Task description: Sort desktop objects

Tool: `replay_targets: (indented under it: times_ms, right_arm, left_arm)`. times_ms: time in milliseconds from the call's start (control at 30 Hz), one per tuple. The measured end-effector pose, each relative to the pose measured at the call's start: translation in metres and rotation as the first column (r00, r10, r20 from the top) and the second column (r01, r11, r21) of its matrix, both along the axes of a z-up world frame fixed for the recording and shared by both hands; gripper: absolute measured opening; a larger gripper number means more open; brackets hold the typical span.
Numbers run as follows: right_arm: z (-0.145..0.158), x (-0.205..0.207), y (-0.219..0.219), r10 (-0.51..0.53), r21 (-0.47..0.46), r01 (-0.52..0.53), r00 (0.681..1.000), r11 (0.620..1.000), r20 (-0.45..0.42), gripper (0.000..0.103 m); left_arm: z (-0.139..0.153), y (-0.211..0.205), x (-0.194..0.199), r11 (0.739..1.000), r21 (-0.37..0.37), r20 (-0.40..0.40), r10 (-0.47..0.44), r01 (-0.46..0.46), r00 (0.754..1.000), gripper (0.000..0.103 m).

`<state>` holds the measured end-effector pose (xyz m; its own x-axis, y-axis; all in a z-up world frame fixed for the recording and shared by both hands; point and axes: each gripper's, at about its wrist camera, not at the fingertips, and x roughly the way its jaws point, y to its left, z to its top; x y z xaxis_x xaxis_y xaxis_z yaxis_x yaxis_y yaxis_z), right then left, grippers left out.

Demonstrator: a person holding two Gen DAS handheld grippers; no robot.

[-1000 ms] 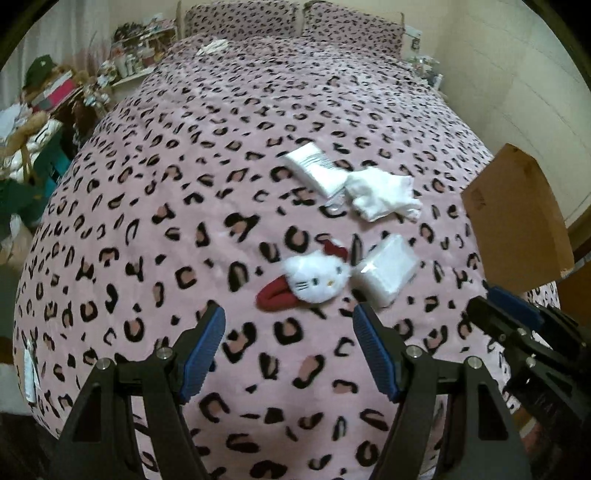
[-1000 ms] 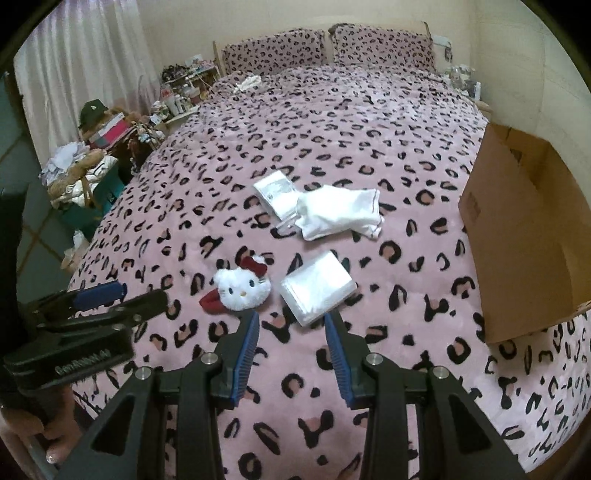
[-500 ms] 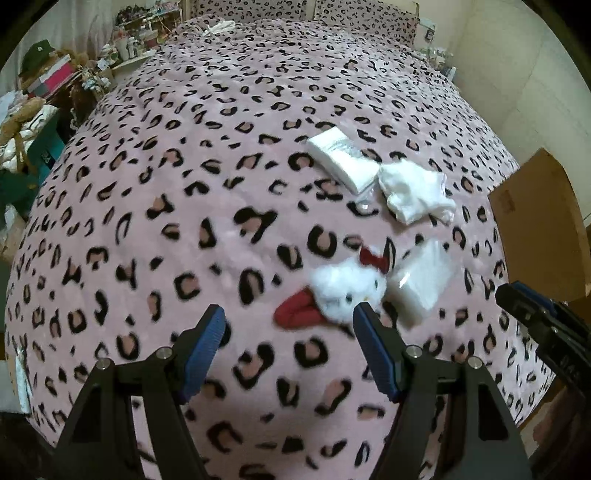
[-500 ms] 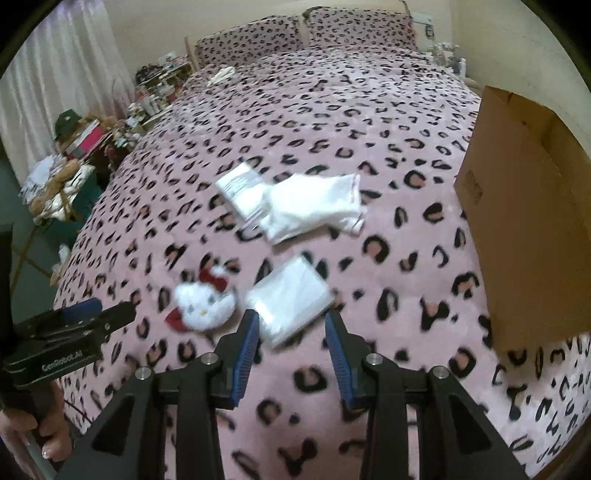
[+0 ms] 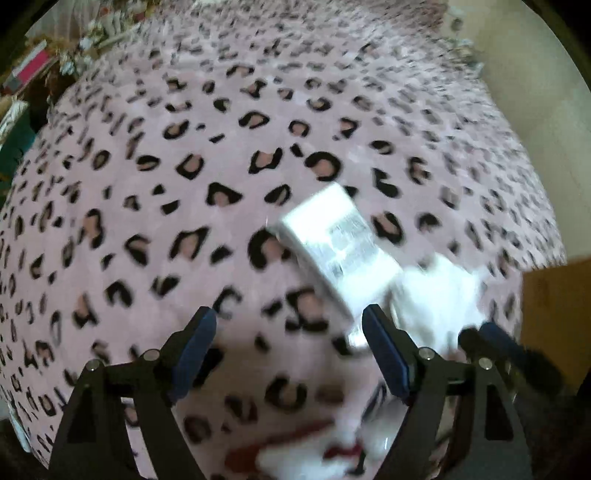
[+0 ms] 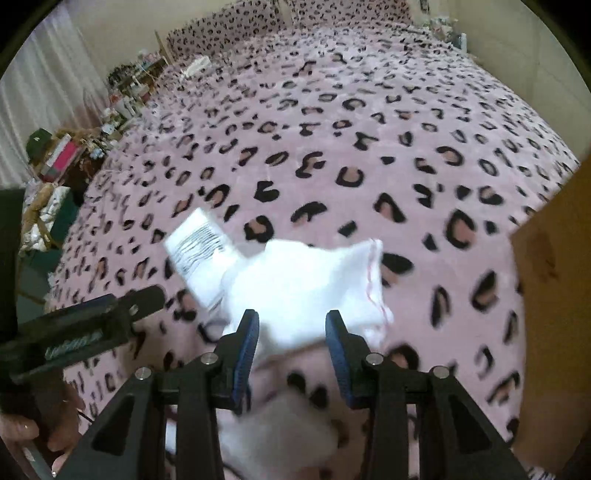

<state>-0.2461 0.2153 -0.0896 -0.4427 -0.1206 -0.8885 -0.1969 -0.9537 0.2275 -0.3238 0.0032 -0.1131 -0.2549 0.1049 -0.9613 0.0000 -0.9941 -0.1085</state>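
A white plastic packet with printed text (image 5: 340, 247) lies on the pink leopard-print bedspread (image 5: 184, 184), partly under a white folded sock (image 6: 306, 284). The sock also shows in the left wrist view (image 5: 439, 295). The packet also shows in the right wrist view (image 6: 199, 247). A white plush cat toy with a red bow (image 5: 314, 458) lies under my left gripper (image 5: 288, 354), which is open and empty. My right gripper (image 6: 291, 350) is open just before the sock's near edge. A second white packet (image 6: 280, 432) lies below it, blurred.
A brown cardboard box (image 6: 554, 295) stands at the right edge of the bed; it also shows in the left wrist view (image 5: 554, 314). Cluttered shelves (image 6: 74, 147) stand left of the bed. Pillows (image 6: 258, 18) lie at the far end.
Both grippers have moved forward over the bed. The plush toy and near packet have slid under them; the far packet and sock are now close in front. Both stay open.
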Motion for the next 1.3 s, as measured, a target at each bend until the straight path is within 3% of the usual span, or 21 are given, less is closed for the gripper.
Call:
replay_targets:
  times_ms: [67, 167, 300, 467, 600, 700, 733, 833, 933, 1000, 1100, 1300]
  right_arm:
    - [-0.015, -0.016, -0.004, 0.012, 0.025, -0.014, 0.999, 1.000, 0.049, 0.038]
    - [-0.031, -0.028, -0.006, 0.021, 0.021, -0.022, 0.997, 1.000, 0.069, 0.038]
    - [-0.048, -0.040, -0.008, 0.023, 0.043, -0.028, 0.996, 0.999, 0.091, 0.039]
    - [-0.052, -0.040, -0.008, 0.027, 0.021, -0.029, 0.996, 0.999, 0.084, 0.040]
    - [-0.055, -0.042, -0.002, 0.033, -0.017, -0.031, 0.996, 0.999, 0.087, 0.040]
    - [-0.056, -0.042, -0.004, 0.047, -0.011, -0.046, 0.996, 0.999, 0.078, 0.040]
    - [-0.057, -0.041, -0.006, 0.050, -0.002, -0.050, 0.996, 0.999, 0.072, 0.040]
    - [-0.058, -0.039, -0.012, 0.058, 0.023, -0.059, 0.997, 0.998, 0.044, 0.038]
    - [-0.059, -0.037, -0.011, 0.058, 0.009, -0.058, 0.998, 0.998, 0.008, 0.026]
    - [-0.058, -0.035, -0.010, 0.057, 0.004, -0.057, 0.998, 0.998, -0.010, 0.018]
    - [-0.053, -0.031, -0.009, 0.060, -0.013, -0.060, 0.998, 0.998, -0.037, 0.014]
    - [-0.025, -0.010, -0.005, 0.061, -0.051, -0.067, 0.991, 0.996, -0.122, 0.012]
  left_arm:
    - [-0.020, 0.005, -0.020, 1.000, -0.012, 0.052, 0.023, -0.022, 0.998, 0.082]
    - [-0.042, 0.007, -0.037, 0.997, 0.053, 0.103, 0.041, -0.046, 0.994, 0.083]
    - [-0.051, 0.017, -0.050, 0.996, 0.078, 0.103, 0.038, -0.046, 0.994, 0.086]
    - [-0.047, 0.041, -0.060, 0.986, 0.165, 0.092, -0.007, -0.009, 0.996, 0.086]
    - [-0.057, 0.060, -0.069, 0.993, 0.117, 0.111, -0.022, 0.009, 0.994, 0.085]
    - [-0.058, 0.060, -0.067, 0.996, 0.094, 0.090, -0.016, 0.007, 0.996, 0.071]
    - [-0.058, 0.060, -0.067, 0.996, 0.089, 0.083, -0.013, 0.006, 0.996, 0.059]
    - [-0.057, 0.053, -0.065, 0.993, 0.119, 0.077, -0.004, -0.005, 0.997, 0.042]
    - [-0.052, 0.048, -0.063, 0.994, 0.112, 0.053, 0.000, -0.006, 0.999, 0.030]
    - [-0.049, 0.046, -0.060, 0.995, 0.095, 0.033, -0.003, 0.000, 0.999, 0.029]
    - [-0.039, 0.037, -0.050, 0.999, 0.052, -0.006, -0.010, 0.010, 1.000, 0.028]
    - [-0.010, 0.001, -0.017, 1.000, -0.004, -0.089, 0.002, -0.002, 0.996, 0.028]
